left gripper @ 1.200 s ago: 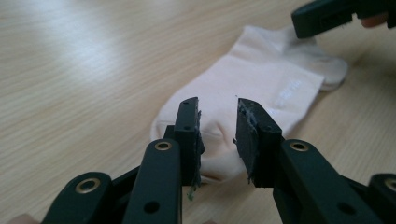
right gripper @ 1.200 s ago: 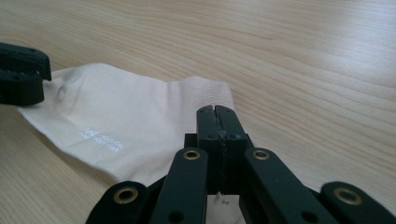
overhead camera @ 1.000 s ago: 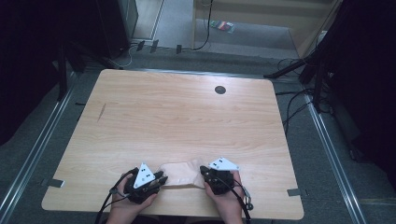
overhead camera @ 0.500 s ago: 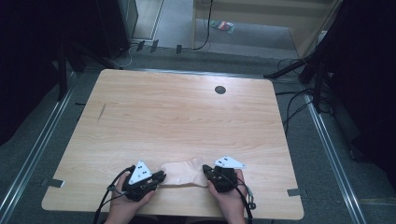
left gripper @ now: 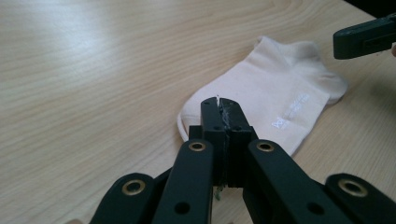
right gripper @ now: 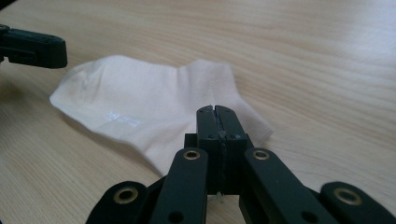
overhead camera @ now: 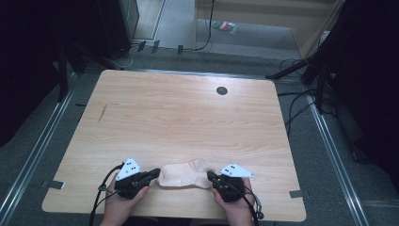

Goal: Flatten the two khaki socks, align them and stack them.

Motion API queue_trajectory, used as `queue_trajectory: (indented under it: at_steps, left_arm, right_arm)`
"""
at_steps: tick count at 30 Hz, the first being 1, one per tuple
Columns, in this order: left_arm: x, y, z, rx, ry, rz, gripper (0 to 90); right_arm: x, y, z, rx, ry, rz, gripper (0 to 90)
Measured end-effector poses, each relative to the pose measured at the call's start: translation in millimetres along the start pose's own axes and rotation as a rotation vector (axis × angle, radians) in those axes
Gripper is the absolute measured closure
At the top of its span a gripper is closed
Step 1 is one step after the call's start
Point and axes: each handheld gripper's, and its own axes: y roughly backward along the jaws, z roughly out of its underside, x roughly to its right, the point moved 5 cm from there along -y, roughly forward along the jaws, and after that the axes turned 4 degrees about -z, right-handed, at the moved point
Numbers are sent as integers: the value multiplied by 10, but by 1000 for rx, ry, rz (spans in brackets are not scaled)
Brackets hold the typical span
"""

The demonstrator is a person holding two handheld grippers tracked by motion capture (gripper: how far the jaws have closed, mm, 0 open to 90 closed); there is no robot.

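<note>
the left gripper (left gripper: 218, 100) has its jaws pressed together, empty, tips over the toe end of a pale sock (left gripper: 275, 98). the right gripper (right gripper: 215, 110) is likewise closed and empty at the sock's cuff end. the sock lies flat near the wooden table's (overhead camera: 188, 117) front edge, between both hands.
</note>
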Motion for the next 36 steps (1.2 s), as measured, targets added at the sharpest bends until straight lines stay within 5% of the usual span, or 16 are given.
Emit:
queue_trajectory:
  at_steps: [3, 8, 13, 17, 20, 24, 36]
  left_arm:
    - [-64, 52, -6, 12, 3, -3, 900]
    - [-192, 142, -8, 47, 20, -25, 896]
    - [-398, 211, -24, 86, 89, -93, 485]
    - [-574, 283, -43, 102, 127, -130, 223]
    - [-678, 325, -36, 107, 146, -149, 156]
    - [-848, 366, -24, 111, 163, -192, 130]
    - [-1140, 490, 46, 109, 188, -258, 110]
  right_arm:
    - [81, 82, -31, 42, -13, -1, 849]
    - [268, 180, -89, 115, -7, 59, 390]
    - [434, 209, -103, 123, -8, 110, 110]
    - [585, 243, -100, 132, -39, 137, 108]
    - [648, 280, -101, 142, -56, 146, 108]
    - [796, 319, -72, 140, -60, 192, 129]
    - [1193, 466, -31, 142, -112, 224, 128]
